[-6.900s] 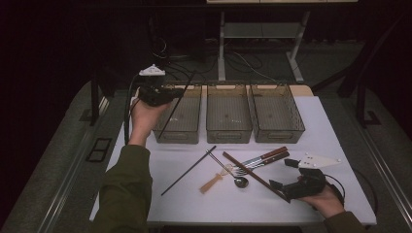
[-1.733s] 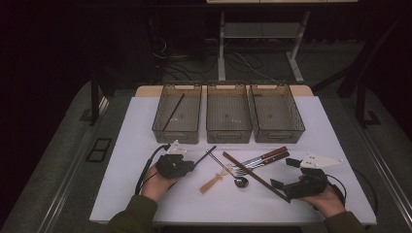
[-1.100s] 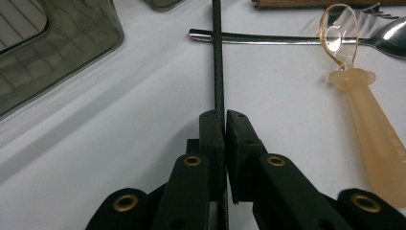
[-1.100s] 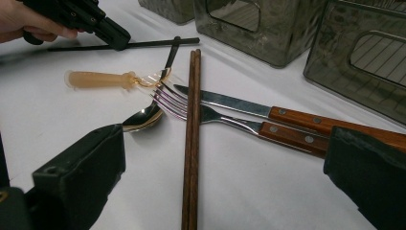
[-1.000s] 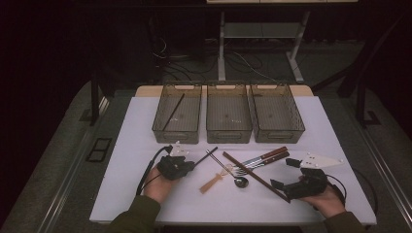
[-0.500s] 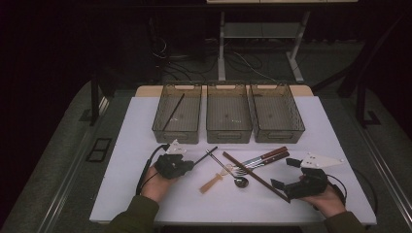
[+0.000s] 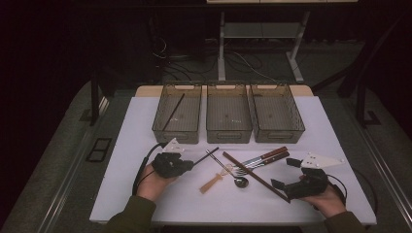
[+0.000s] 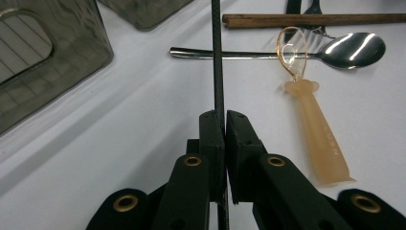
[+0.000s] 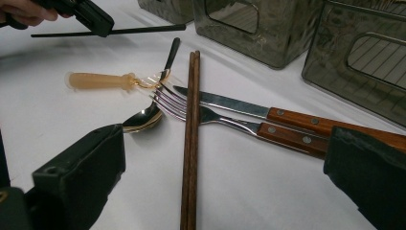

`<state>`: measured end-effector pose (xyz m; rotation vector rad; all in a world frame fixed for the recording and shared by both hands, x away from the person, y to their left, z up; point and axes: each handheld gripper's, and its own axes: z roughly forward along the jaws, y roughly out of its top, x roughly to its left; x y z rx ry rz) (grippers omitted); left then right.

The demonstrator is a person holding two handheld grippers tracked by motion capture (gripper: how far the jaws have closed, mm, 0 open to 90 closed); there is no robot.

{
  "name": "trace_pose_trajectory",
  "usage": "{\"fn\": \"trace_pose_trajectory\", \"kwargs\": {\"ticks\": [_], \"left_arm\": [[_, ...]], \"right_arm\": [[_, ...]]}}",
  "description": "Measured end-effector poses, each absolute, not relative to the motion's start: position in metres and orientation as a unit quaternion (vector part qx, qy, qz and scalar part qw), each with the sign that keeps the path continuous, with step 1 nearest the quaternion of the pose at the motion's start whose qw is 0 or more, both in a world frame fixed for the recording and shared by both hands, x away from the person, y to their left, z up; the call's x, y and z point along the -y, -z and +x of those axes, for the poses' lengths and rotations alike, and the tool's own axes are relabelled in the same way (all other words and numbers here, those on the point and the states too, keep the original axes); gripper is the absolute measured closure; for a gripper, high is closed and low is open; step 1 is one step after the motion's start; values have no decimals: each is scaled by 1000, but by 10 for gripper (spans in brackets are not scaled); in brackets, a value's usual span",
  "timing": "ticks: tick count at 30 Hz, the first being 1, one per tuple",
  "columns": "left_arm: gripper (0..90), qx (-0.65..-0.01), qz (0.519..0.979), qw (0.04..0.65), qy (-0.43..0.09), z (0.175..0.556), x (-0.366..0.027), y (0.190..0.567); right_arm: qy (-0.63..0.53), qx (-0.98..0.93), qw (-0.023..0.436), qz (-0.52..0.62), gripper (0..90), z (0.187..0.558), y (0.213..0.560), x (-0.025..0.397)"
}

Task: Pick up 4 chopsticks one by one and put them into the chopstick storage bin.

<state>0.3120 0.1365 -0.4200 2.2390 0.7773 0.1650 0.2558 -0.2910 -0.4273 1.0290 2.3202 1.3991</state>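
From the high view, the left tongs point(image 7: 187, 164) sit on the white table point(image 7: 145, 126) in front of the left bin point(image 7: 177, 114), pinching a black chopstick point(image 7: 206, 154) whose free end points toward the spoon point(image 7: 232, 174). Taking that spoon as the landmark, the right tongs point(image 7: 286, 174) rest well to its right, jaws spread, with a pair of brown chopsticks point(image 7: 255, 175) lying between. A second black stick point(image 7: 173, 111) lies inside the left bin. In the left gripper view, the left tongs point(image 8: 224, 125) are pressed together on the black chopstick point(image 8: 218, 57), which runs straight out from between the tips and crosses the spoon point(image 8: 306, 51) handle; an amber baby spoon point(image 8: 313, 129) lies just right of it. In the right gripper view, the right tongs point(image 9: 225, 177) are wide apart and hold nothing, the brown chopsticks point(image 9: 191, 139) lying between the jaws, with a fork point(image 9: 225, 120) and knife point(image 9: 268, 112) crossing beside the spoon point(image 9: 143, 117); beyond it the left tongs point(image 9: 98, 21) grip the black chopstick point(image 9: 143, 30).
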Motion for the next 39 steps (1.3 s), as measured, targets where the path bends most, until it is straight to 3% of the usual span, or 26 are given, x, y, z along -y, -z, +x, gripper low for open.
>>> {"fn": "trace_pose_trajectory", "kwargs": {"ticks": [23, 39], "left_arm": [[855, -307, 858, 407, -67, 318, -155, 394], [855, -314, 846, 422, -82, 345, -160, 367]], "right_arm": [[-475, -798, 121, 351, 7, 256, 428, 290], [-476, -795, 122, 356, 7, 258, 429, 291]]}}
